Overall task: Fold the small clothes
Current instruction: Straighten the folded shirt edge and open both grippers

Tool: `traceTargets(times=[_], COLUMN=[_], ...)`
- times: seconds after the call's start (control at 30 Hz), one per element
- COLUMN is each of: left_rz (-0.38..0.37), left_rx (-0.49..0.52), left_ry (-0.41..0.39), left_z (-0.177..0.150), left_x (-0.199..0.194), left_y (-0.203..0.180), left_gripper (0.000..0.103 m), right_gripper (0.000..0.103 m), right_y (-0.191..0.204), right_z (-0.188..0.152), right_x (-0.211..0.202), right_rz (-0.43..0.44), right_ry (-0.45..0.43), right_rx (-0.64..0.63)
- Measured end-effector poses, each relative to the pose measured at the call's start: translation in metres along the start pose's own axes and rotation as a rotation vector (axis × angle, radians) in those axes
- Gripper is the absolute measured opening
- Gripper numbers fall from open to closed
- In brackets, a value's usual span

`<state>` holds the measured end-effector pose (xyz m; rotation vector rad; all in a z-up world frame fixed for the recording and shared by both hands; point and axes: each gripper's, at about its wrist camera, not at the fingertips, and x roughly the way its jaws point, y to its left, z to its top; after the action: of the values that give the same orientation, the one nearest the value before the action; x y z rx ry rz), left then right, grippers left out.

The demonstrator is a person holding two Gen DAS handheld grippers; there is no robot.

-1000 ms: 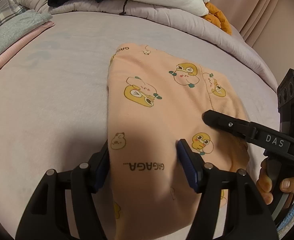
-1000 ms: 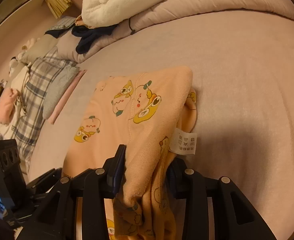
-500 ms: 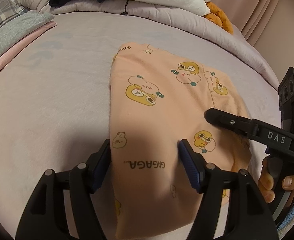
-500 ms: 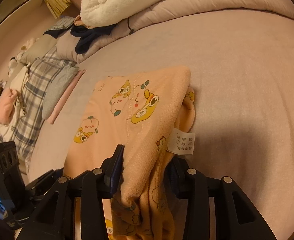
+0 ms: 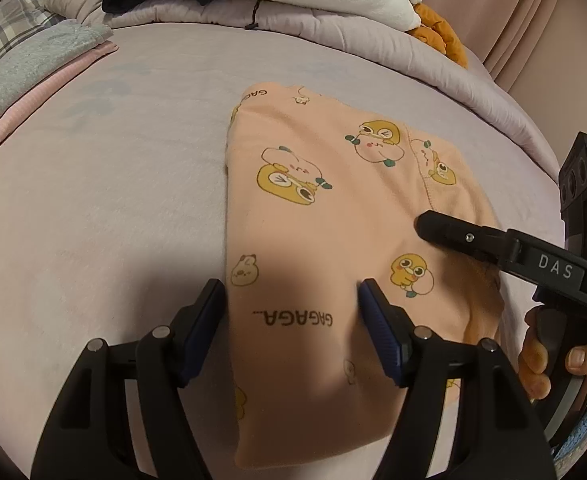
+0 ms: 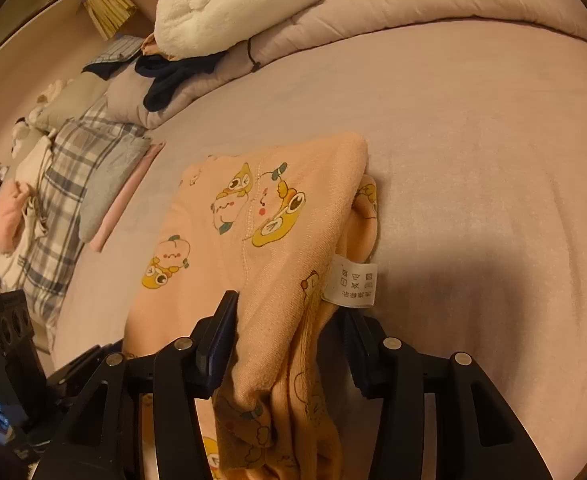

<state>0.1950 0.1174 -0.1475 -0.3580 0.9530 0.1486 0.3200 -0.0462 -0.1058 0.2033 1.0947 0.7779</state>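
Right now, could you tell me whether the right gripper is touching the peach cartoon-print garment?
Touching. In the right wrist view, the right gripper has a bunched edge of the peach cartoon-print garment filling the space between its fingers, pressed against the left pad.

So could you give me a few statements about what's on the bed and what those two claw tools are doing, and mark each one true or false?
1. The peach garment printed with cartoon ducks lies on the bed. True.
2. The garment's white care label shows in the right wrist view. True.
3. The left gripper is clamped shut on the garment. False: its jaws stand apart, straddling the garment's near end.
4. The right gripper is nowhere near the cloth. False: bunched folds of the garment's edge sit between its fingers.
5. A white fluffy blanket lies on the heaped quilt at the far side. True.
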Motion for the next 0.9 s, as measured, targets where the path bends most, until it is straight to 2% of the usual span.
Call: traceTargets(times=[0.9], left_rz=[0.026], left_rx=[0.005], left_ry=[0.011], left_z=[-0.012], left_x=[-0.006], left_y=[0.007], left_gripper=[0.074], right_gripper=[0.050], right_y=[-0.001], right_z=[-0.010], right_x=[-0.009], right_rz=[-0.044], right_ry=[-0.012], right_rx=[0.007])
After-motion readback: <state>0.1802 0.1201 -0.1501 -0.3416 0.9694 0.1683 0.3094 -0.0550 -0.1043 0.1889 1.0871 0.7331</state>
